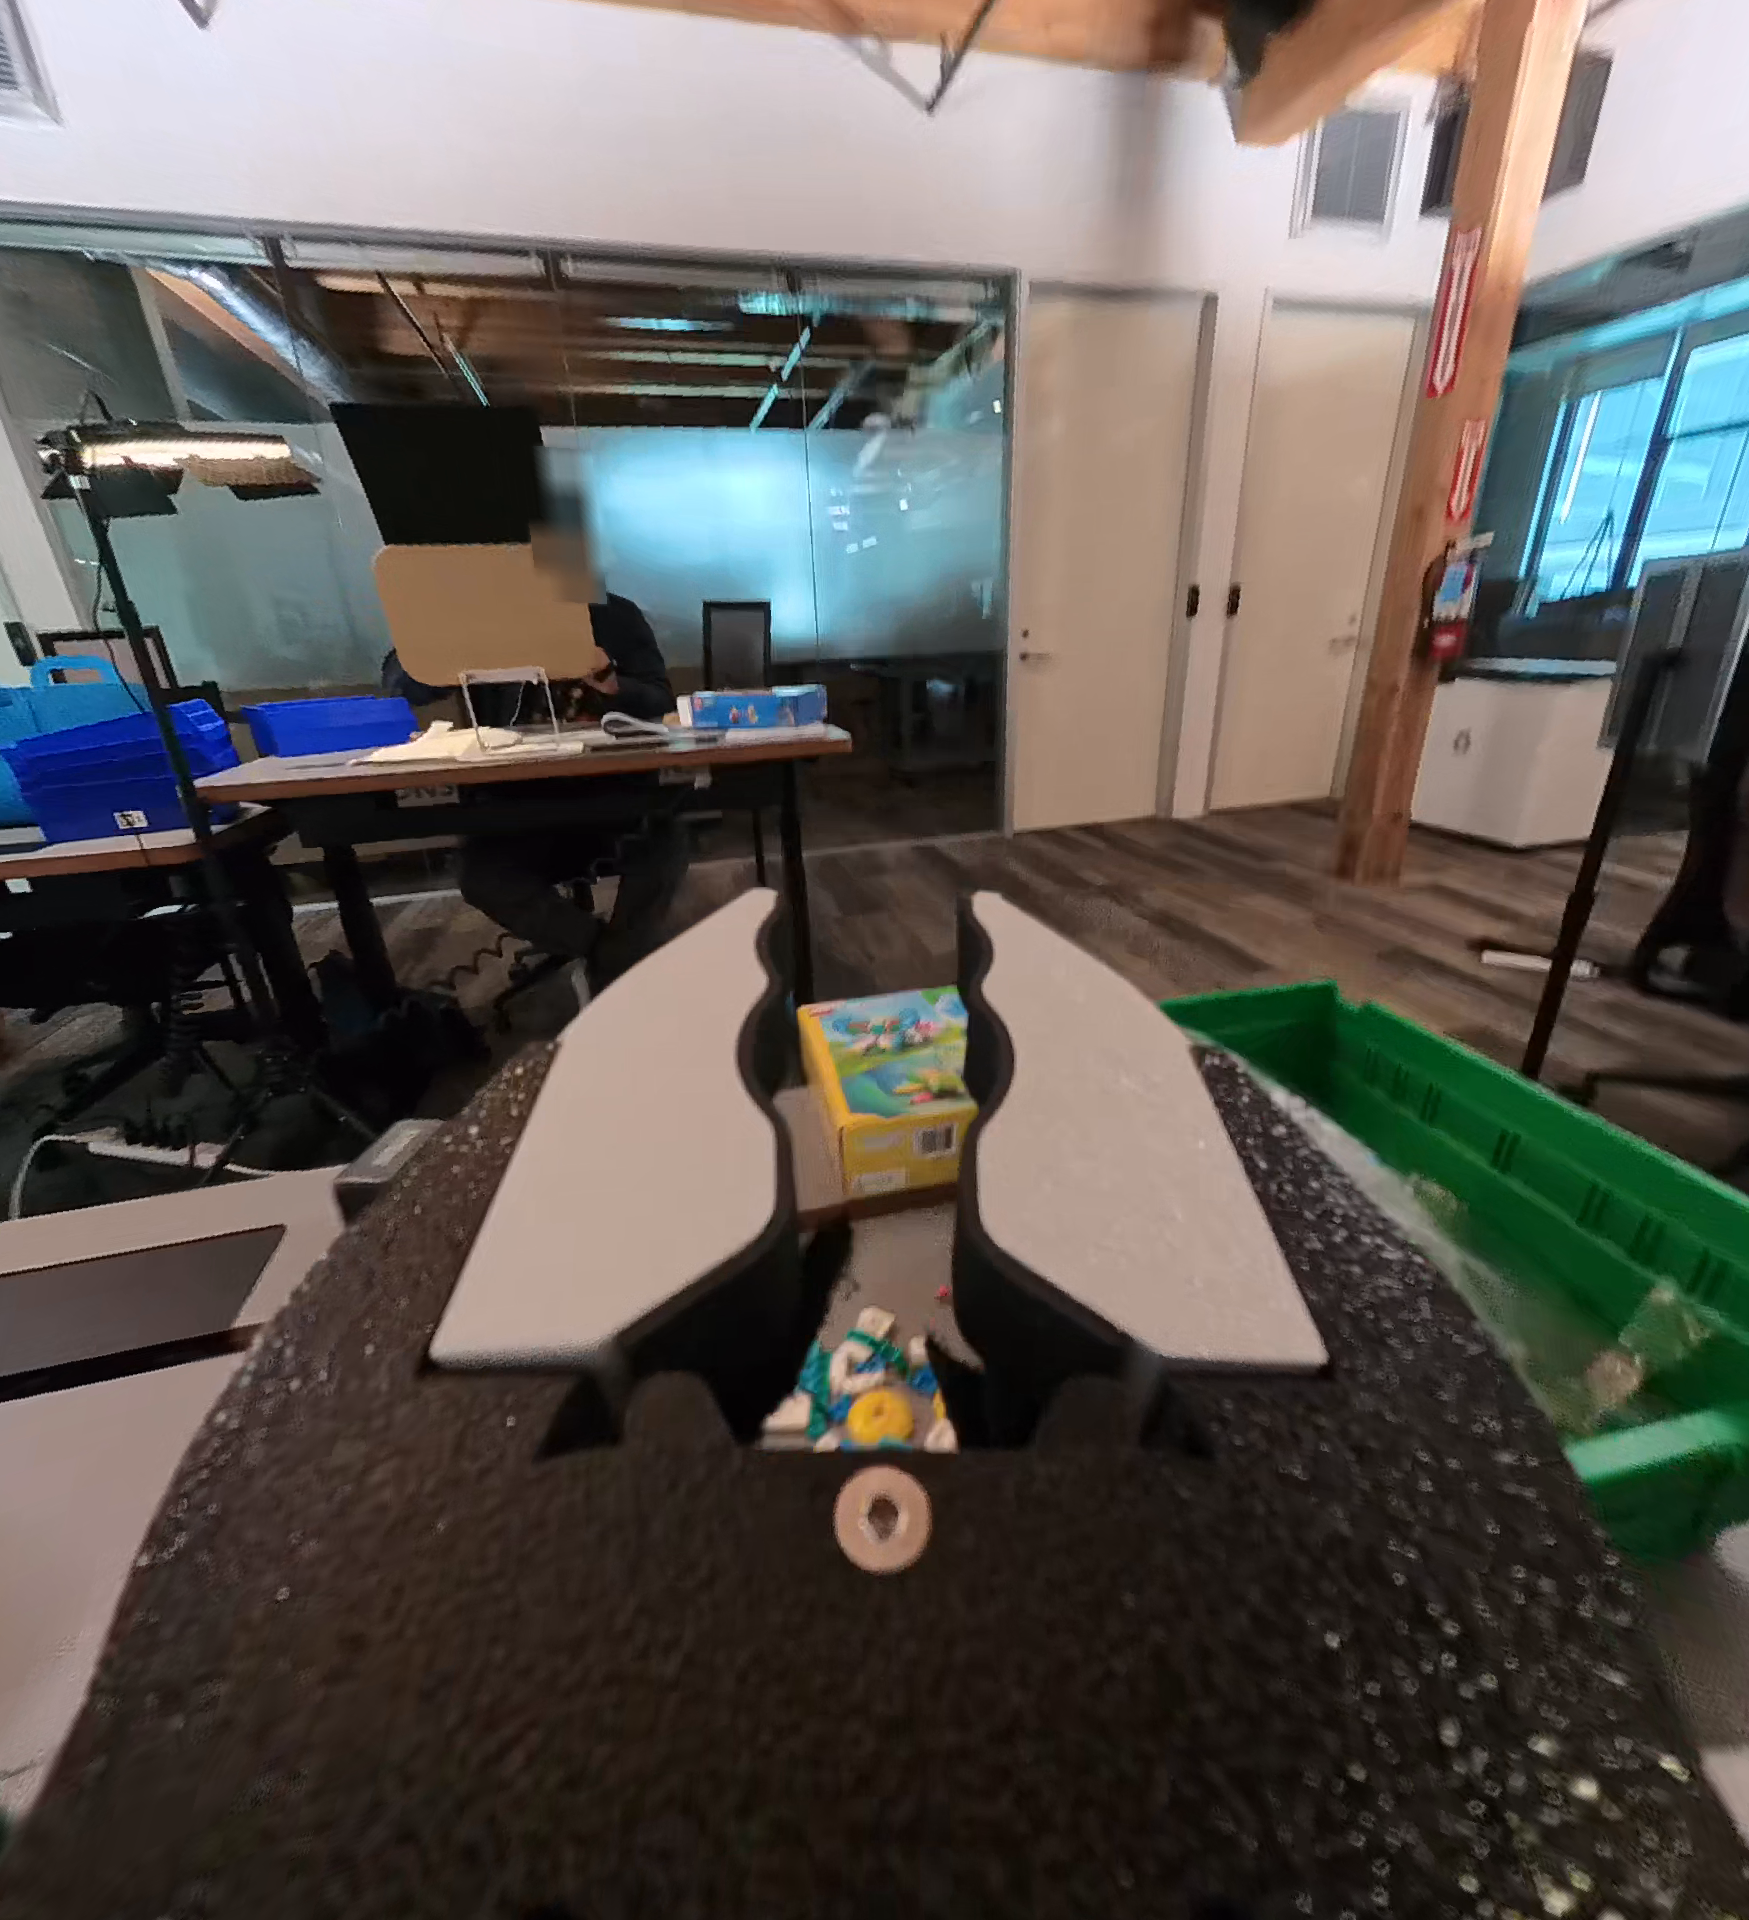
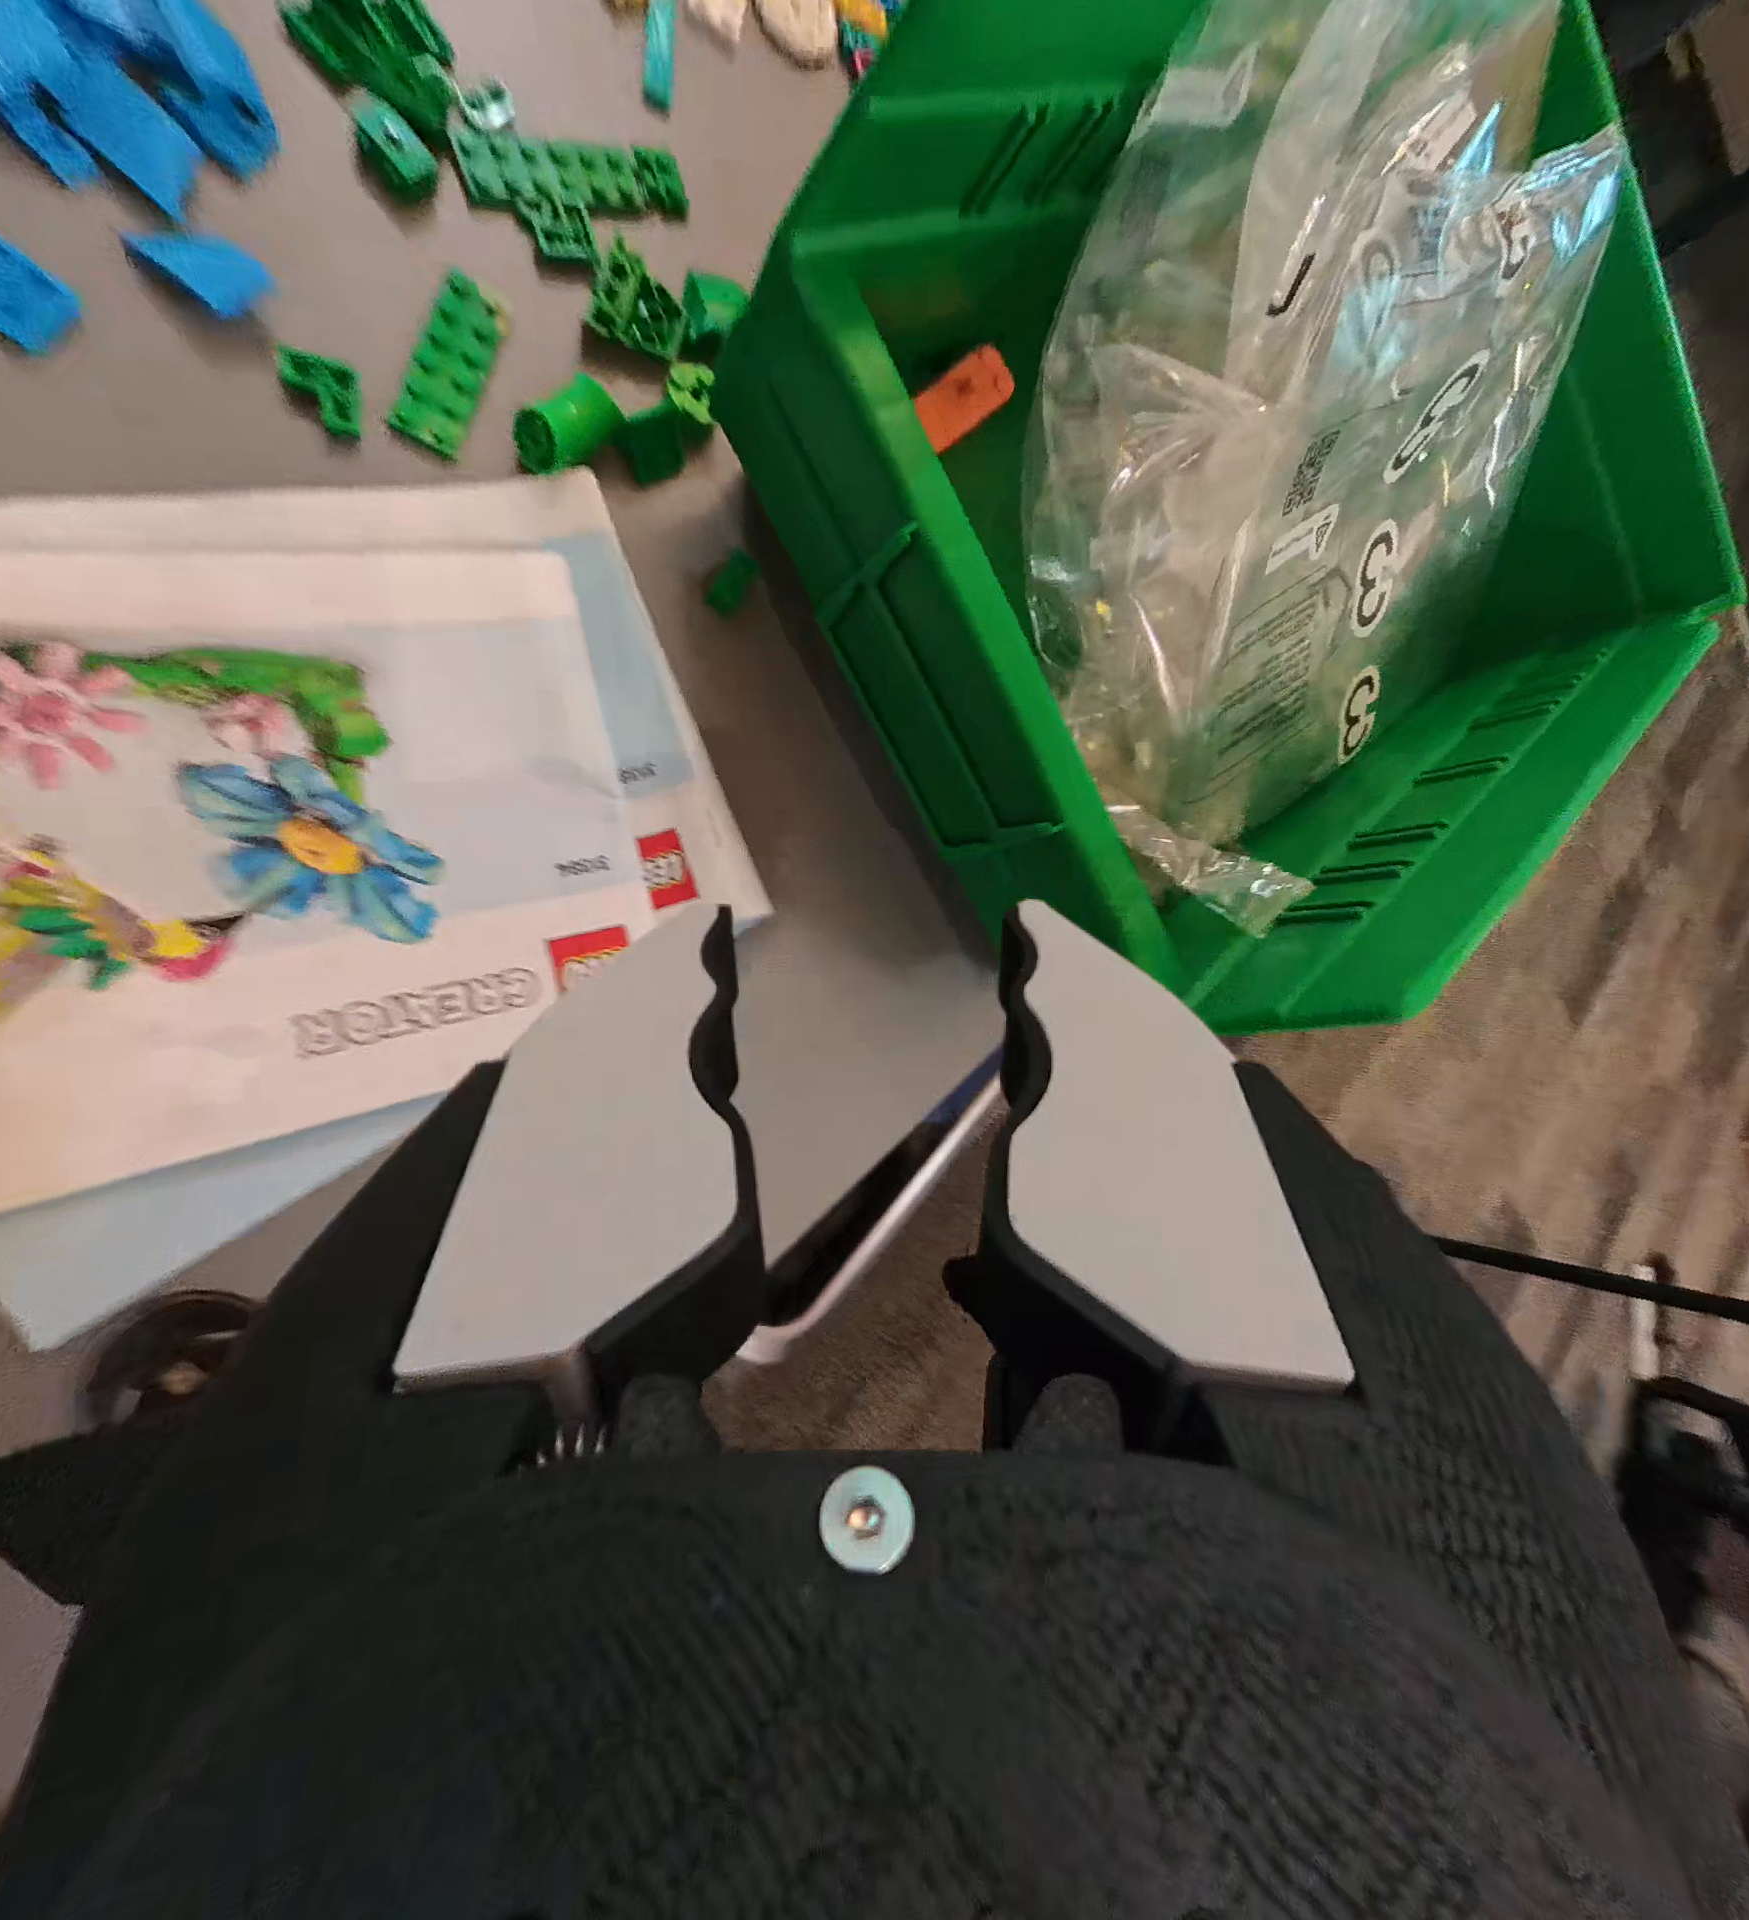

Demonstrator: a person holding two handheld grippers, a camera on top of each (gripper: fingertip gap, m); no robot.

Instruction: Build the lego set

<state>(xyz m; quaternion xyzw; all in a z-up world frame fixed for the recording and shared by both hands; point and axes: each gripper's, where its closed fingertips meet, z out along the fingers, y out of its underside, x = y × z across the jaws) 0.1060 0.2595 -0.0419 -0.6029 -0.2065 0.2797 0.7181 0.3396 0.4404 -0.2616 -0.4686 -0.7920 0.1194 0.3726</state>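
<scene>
My left gripper point(image 1: 870, 935) is open and empty, held level above the table; between its fingers I see a pile of white, teal and yellow lego pieces point(image 1: 859, 1392) and the yellow lego box point(image 1: 891, 1091) standing at the table's far edge. My right gripper point(image 2: 865, 935) is open and empty, pointing down over the table's near right corner. Ahead of it lie the instruction booklets point(image 2: 257, 831), loose green lego pieces point(image 2: 558, 187) and blue lego pieces point(image 2: 122, 135). A green bin point(image 2: 953, 665) to the right holds clear plastic bags point(image 2: 1296, 468) and an orange piece point(image 2: 963, 395).
The green bin point(image 1: 1535, 1174) also shows at the right of the left wrist view. A silver tablet or laptop point(image 2: 870, 1205) lies at the table edge under the right gripper. A person sits at a far desk point(image 1: 537, 758) with blue bins point(image 1: 70, 748). A wooden post point(image 1: 1421, 468) stands on the right. Spacing between my two grippers at the tips: around 35 cm.
</scene>
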